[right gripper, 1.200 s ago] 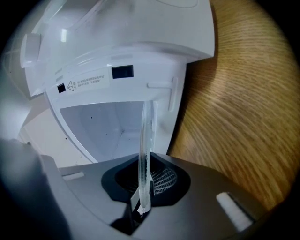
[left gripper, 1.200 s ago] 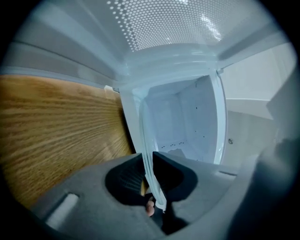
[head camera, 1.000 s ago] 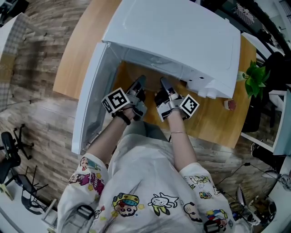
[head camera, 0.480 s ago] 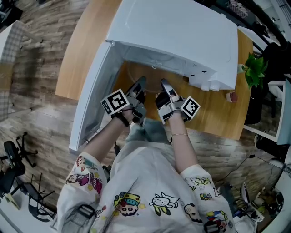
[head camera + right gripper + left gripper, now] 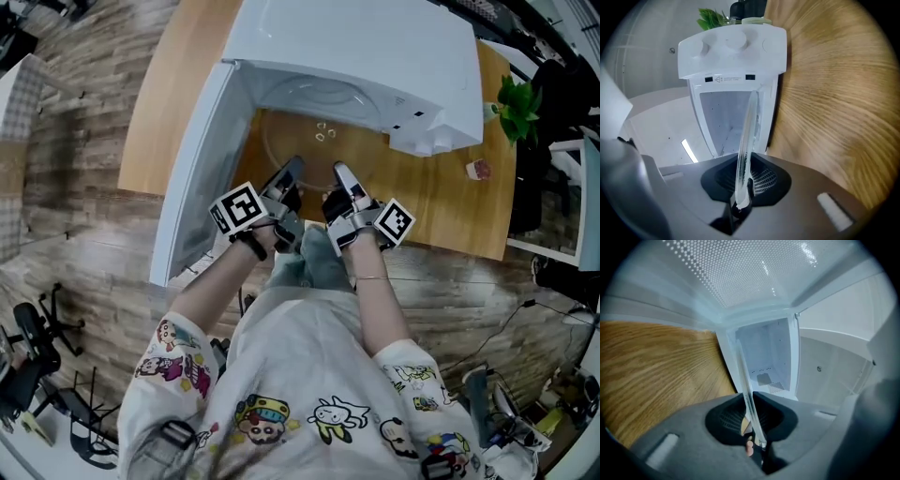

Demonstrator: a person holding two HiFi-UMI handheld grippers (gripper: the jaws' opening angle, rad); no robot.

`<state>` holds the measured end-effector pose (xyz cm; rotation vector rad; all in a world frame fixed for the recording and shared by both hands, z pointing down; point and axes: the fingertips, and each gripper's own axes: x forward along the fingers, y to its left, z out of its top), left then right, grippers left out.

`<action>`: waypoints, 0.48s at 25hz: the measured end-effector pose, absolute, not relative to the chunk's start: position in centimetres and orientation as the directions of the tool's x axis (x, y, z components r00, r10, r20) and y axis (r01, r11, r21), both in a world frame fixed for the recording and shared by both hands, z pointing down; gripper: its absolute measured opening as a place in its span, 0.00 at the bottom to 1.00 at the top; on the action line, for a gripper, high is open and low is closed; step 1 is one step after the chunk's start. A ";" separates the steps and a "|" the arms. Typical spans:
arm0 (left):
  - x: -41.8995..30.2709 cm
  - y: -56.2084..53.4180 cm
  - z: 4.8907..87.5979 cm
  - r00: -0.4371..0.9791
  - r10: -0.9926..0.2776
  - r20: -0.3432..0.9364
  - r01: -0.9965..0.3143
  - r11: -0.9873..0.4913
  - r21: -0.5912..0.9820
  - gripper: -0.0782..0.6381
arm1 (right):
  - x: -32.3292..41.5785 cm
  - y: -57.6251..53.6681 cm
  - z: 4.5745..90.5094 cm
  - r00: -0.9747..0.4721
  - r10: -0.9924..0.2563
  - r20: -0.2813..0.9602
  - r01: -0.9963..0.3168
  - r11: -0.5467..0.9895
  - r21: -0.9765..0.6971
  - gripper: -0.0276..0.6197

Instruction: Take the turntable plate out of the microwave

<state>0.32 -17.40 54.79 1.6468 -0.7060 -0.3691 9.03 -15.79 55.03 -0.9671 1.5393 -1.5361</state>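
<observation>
The clear glass turntable plate [image 5: 317, 141] is held level, partly out of the white microwave [image 5: 375, 52], over the wooden table. My left gripper [image 5: 290, 174] grips the plate's near rim on the left and my right gripper [image 5: 341, 176] grips it on the right. In the left gripper view the plate's edge [image 5: 746, 390] runs on edge between the left gripper's [image 5: 751, 422] pads. In the right gripper view the plate [image 5: 746, 136] sits between the right gripper's [image 5: 740, 180] pads, whose jaws are opening slightly while still on the glass.
The microwave door [image 5: 192, 178] stands open at the left, close beside my left hand. A potted plant [image 5: 514, 98] and a small red object [image 5: 478, 169] sit right of the microwave on the wooden table [image 5: 183, 89]. The table's front edge lies just under my wrists.
Both grippers have drawn back toward the person with the plate. More of the glass disc now shows outside the microwave's opening.
</observation>
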 end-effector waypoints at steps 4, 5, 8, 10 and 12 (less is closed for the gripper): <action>0.4 -15.7 53.8 0.774 -0.621 0.125 -0.230 -0.092 0.969 0.17 | 9.1 -13.9 54.0 -0.424 -0.906 -0.009 -0.028 0.022 -0.999 0.11; 0.5 -15.3 53.5 0.777 -0.619 0.119 -0.226 -0.097 0.969 0.17 | 9.2 -13.5 53.6 -0.419 -0.908 -0.013 -0.031 0.028 -0.999 0.11; 0.5 -13.9 52.2 0.786 -0.610 0.103 -0.213 -0.112 0.971 0.17 | 9.2 -11.9 52.3 -0.401 -0.916 -0.023 -0.035 0.041 -0.999 0.11; 0.4 -12.8 51.4 0.791 -0.605 0.093 -0.207 -0.122 0.971 0.16 | 9.1 -10.7 51.5 -0.391 -0.920 -0.029 -0.038 0.048 -0.998 0.11; 0.6 -11.8 50.8 0.797 -0.598 0.082 -0.202 -0.136 0.970 0.16 | 9.3 -9.5 51.0 -0.380 -0.924 -0.036 -0.044 0.057 -0.997 0.11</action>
